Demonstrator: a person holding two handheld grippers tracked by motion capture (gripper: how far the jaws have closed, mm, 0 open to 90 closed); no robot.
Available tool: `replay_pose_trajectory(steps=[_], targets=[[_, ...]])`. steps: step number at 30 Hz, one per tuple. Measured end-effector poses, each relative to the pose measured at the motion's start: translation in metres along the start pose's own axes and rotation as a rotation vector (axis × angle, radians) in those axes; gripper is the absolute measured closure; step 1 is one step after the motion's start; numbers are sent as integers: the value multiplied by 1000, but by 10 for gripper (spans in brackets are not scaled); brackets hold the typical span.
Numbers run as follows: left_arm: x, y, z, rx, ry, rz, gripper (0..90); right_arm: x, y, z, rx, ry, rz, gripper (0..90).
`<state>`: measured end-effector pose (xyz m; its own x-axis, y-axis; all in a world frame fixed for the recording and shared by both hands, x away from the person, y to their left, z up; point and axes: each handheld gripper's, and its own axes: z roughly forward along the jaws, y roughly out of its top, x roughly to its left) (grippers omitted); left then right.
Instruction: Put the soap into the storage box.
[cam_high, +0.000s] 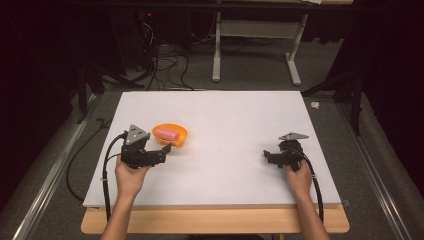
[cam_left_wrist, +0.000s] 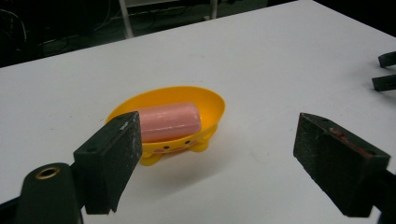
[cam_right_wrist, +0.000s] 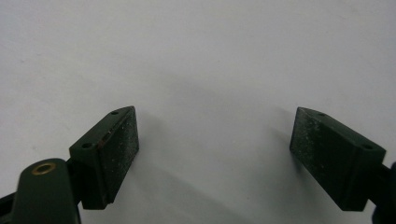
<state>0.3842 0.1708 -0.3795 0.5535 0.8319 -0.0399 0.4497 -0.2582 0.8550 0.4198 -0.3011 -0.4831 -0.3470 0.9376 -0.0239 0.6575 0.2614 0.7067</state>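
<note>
Both forearms come in low; the left gripper (cam_high: 159, 151) and right gripper (cam_high: 268, 156) each sit in a hand, jaws spread wide, pointing inward.

You have 1 yellow-orange soap dish (cam_high: 176, 138) on the white surface (cam_high: 240, 120), well toward its left side. It is a shallow oval bowl, standing upright on small stubby feet, and a little face with 2 dot eyes and pink cheeks is printed on the side wall facing you (cam_left_wrist: 173, 145). Inside it lies 1 pink bar of soap (cam_left_wrist: 169, 121), a rounded block resting flat on its long side, lengthwise along the dish and within the rim.
</note>
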Motion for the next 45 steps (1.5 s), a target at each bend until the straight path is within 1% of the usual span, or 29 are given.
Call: replay_pose_trajectory(steps=[2,7,17,28,33,37,42,45], targets=[[-2,-1,0,2,-10,-1,162,0,0,0,0,0,0,161],[-5,-4,2,5,-21,2,162,0,0,0,0,0,0,162],[-11,-8,5,2,-64,5,166,0,0,0,-1,0,-2,162],[-18,-13,11,8,-94,8,169,0,0,0,0,-3,-6,162],[-22,-15,16,16,-121,10,170,1,0,0,0,-4,-7,162],[-26,-17,21,31,-146,22,169,1,0,0,-1,-4,-7,162],[-32,-19,26,37,-167,27,170,1,0,0,-1,-5,-7,162],[-35,-20,29,42,-188,32,171,1,0,0,-1,-5,-8,161]])
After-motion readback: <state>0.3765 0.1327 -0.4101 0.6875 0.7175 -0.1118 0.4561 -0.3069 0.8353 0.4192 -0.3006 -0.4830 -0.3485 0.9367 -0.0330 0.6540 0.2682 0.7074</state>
